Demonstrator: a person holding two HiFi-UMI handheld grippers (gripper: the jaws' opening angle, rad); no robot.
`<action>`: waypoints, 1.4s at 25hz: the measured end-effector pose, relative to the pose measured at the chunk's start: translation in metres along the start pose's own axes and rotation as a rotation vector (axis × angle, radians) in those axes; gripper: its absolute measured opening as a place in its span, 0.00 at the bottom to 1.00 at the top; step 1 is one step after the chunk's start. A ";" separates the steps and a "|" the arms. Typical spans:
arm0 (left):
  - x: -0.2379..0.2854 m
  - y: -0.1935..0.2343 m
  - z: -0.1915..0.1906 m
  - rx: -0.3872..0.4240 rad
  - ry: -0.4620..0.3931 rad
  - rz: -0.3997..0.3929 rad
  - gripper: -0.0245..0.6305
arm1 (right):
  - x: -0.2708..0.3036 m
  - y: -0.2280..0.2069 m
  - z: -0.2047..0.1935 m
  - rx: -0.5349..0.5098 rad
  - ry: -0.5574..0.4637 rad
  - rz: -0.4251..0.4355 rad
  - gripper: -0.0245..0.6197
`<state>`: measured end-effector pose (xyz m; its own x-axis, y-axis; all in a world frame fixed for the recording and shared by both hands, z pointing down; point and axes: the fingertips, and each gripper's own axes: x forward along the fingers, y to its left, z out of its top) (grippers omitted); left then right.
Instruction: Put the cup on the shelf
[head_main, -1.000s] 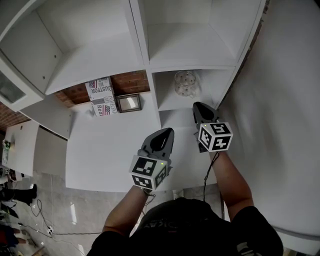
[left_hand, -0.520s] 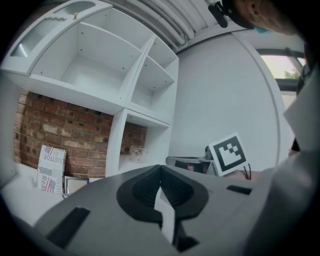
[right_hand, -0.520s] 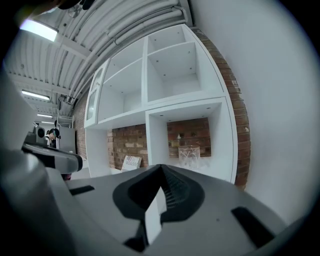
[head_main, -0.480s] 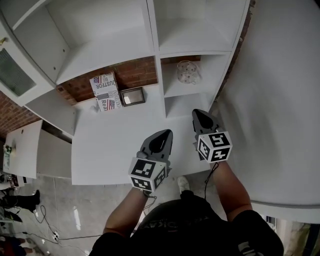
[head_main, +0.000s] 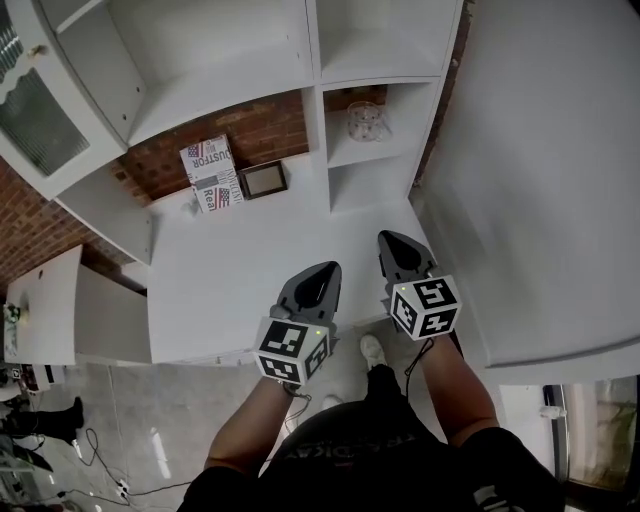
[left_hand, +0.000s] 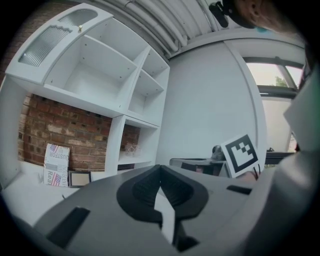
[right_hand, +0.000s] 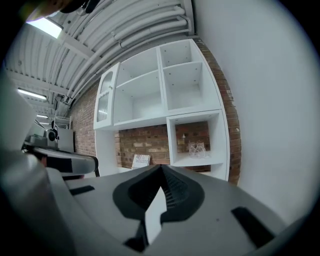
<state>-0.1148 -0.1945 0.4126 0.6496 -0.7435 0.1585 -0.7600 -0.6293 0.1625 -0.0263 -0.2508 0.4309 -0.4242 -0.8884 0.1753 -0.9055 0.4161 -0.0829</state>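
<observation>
A clear glass cup stands upright on the small white shelf in the lower right cubby, against the brick back wall. It also shows far off in the right gripper view as the cup and in the left gripper view as the cup. My right gripper hangs over the counter's front right corner, well short of the cup, jaws shut and empty. My left gripper is beside it, to its left, also shut with nothing held. In each gripper view the jaws meet, left gripper and right gripper.
On the white counter a printed box and a small framed picture lean on the brick wall. Open white shelving rises above, with a glass-door cabinet at left. A white wall closes the right side. Cables lie on the floor.
Both grippers have drawn back from the shelf toward the counter's front edge, and the view has pulled away with them. The cup stays on its shelf.
</observation>
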 end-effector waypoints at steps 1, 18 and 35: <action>-0.007 -0.003 -0.002 0.003 0.003 -0.004 0.04 | -0.007 0.006 -0.001 0.003 -0.004 -0.004 0.04; -0.056 -0.052 -0.015 -0.021 -0.017 -0.004 0.04 | -0.101 0.032 -0.005 0.016 -0.012 -0.005 0.04; -0.067 -0.072 -0.017 -0.001 -0.013 -0.005 0.04 | -0.121 0.040 -0.013 0.029 -0.011 0.015 0.04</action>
<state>-0.1038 -0.0956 0.4067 0.6530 -0.7434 0.1449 -0.7568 -0.6327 0.1640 -0.0114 -0.1241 0.4187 -0.4372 -0.8845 0.1630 -0.8988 0.4233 -0.1138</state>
